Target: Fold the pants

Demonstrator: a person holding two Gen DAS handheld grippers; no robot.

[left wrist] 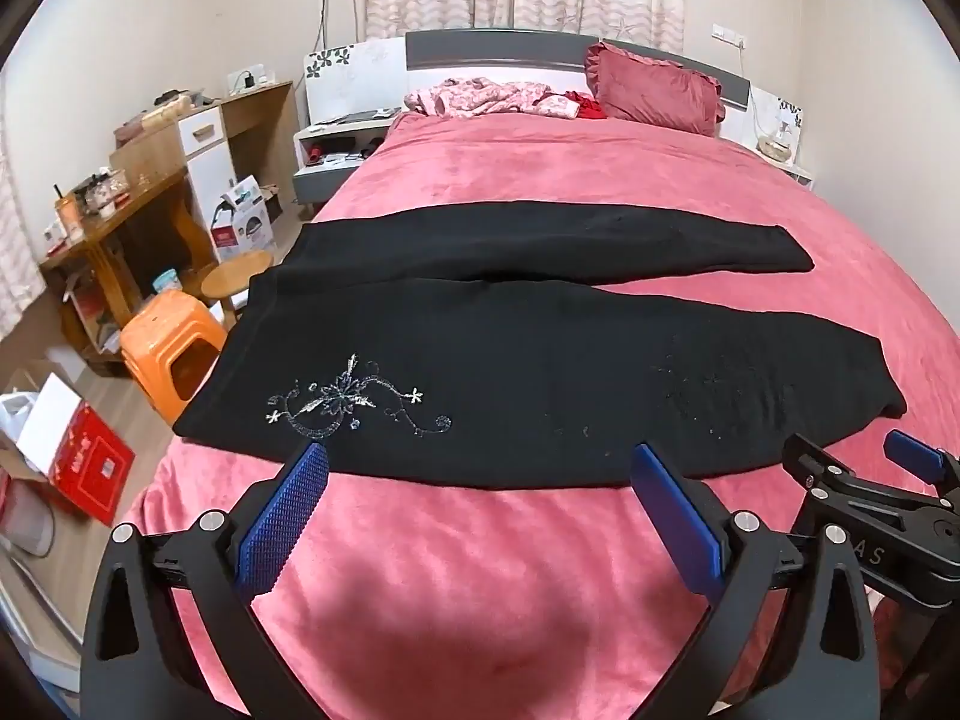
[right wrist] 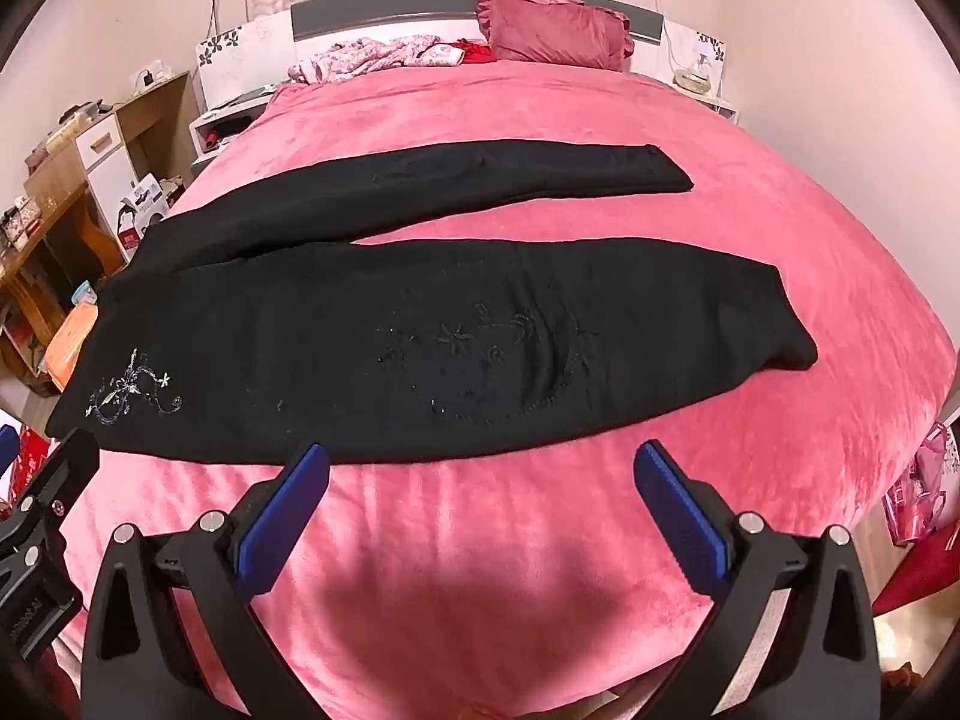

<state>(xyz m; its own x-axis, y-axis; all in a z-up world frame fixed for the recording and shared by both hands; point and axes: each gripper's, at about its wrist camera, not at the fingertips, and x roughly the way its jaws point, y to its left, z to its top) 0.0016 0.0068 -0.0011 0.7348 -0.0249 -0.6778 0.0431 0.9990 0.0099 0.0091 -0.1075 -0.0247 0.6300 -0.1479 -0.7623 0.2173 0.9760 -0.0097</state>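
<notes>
Black pants (left wrist: 480, 354): spread flat on pink bedspread (left wrist: 480, 570), long axis crosswise, waistband left, legs parted rightward. Near edge just ahead of both claws. Left gripper (left wrist: 480, 468): spread wide, empty, nearer the waistband embroidery (left wrist: 354, 402). Right gripper (right wrist: 480, 468): spread wide, empty, nearer the leg end.

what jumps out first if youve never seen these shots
Black pants lie spread flat across a bright pink bed, legs parted, silver flower embroidery near the waist. Both grippers, left and right, hang open just short of the near leg's edge.
</notes>
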